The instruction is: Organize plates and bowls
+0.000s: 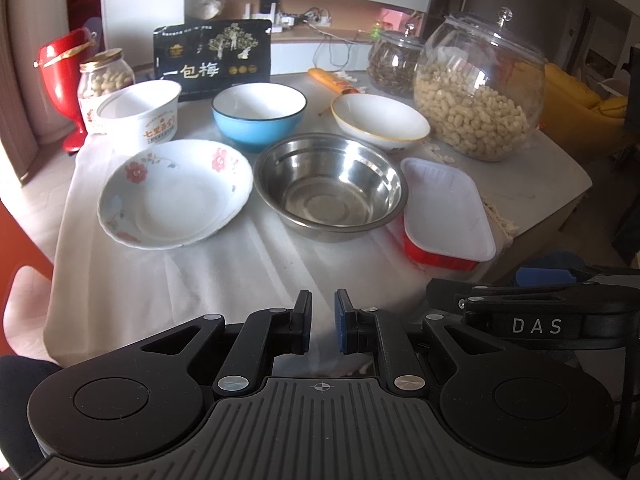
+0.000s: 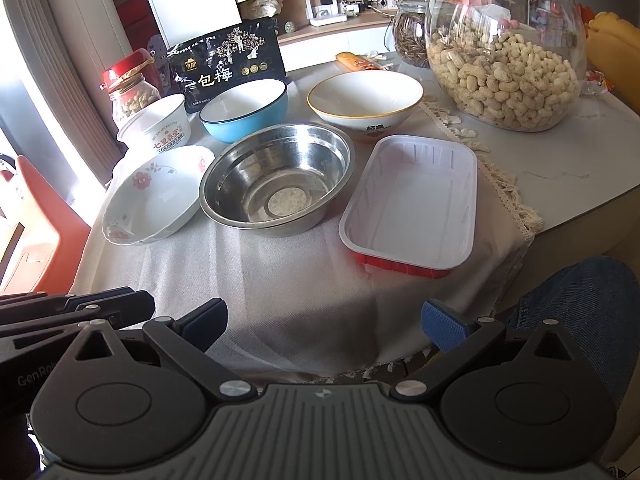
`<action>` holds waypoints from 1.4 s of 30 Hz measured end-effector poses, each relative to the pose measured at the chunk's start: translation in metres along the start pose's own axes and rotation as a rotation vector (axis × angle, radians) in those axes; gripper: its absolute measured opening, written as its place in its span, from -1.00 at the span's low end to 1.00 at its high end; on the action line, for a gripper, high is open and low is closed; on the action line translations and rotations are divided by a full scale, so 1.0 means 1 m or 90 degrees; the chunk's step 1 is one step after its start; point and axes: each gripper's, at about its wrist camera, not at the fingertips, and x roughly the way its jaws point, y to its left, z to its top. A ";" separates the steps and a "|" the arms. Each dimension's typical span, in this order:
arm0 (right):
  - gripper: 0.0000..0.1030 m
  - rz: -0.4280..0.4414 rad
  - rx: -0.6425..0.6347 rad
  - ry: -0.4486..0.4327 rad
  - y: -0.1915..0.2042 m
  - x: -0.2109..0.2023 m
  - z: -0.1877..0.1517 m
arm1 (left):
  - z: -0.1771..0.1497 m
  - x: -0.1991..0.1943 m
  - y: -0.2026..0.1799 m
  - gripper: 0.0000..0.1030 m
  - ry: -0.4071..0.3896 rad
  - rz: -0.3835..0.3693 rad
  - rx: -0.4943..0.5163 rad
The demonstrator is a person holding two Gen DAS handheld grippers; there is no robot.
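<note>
On the white cloth lie a floral plate (image 1: 176, 192) (image 2: 156, 194), a steel bowl (image 1: 330, 186) (image 2: 276, 178), a white tray with a red underside (image 1: 446, 208) (image 2: 414, 204), a blue bowl (image 1: 259, 116) (image 2: 244, 110), a white bowl with a gold rim (image 1: 379, 120) (image 2: 365, 98) and a white paper cup bowl (image 1: 140, 114) (image 2: 158, 126). My left gripper (image 1: 323, 320) hovers shut and empty over the cloth's near edge. Beside it, my right gripper (image 2: 324, 322) stands open and empty, well short of the dishes.
Behind the dishes stand a big peanut jar (image 1: 478, 88) (image 2: 504, 48), a seed jar (image 1: 394, 60), a small peanut jar (image 1: 105, 80), a black snack bag (image 1: 214, 58) (image 2: 228, 60) and a red cup (image 1: 66, 80). A person's denim knee (image 2: 580, 312) is at the right.
</note>
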 end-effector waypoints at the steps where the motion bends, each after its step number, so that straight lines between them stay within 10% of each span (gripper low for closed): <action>1: 1.00 0.002 -0.001 -0.015 -0.004 -0.002 0.003 | 0.002 0.001 0.001 -0.72 -0.006 -0.016 -0.002; 4: 1.00 -0.012 0.006 -0.084 -0.026 -0.009 0.018 | 0.007 0.009 0.004 -0.71 -0.047 -0.090 -0.027; 8: 1.00 -0.052 0.022 -0.137 -0.064 -0.003 0.038 | 0.017 0.032 -0.004 -0.70 -0.033 -0.068 -0.041; 15: 0.99 -0.065 -0.009 -0.094 -0.110 0.033 0.059 | 0.041 0.102 -0.018 -0.70 0.047 -0.202 -0.133; 23: 0.35 0.039 0.072 -0.004 -0.144 0.091 0.071 | 0.051 0.148 -0.031 -0.70 0.091 -0.147 -0.152; 32: 0.18 0.134 0.171 0.063 -0.171 0.132 0.084 | 0.069 0.176 -0.066 -0.71 0.114 -0.151 -0.084; 42: 0.18 0.081 0.286 0.017 -0.229 0.138 0.096 | 0.108 0.225 -0.121 -0.60 0.103 -0.192 -0.017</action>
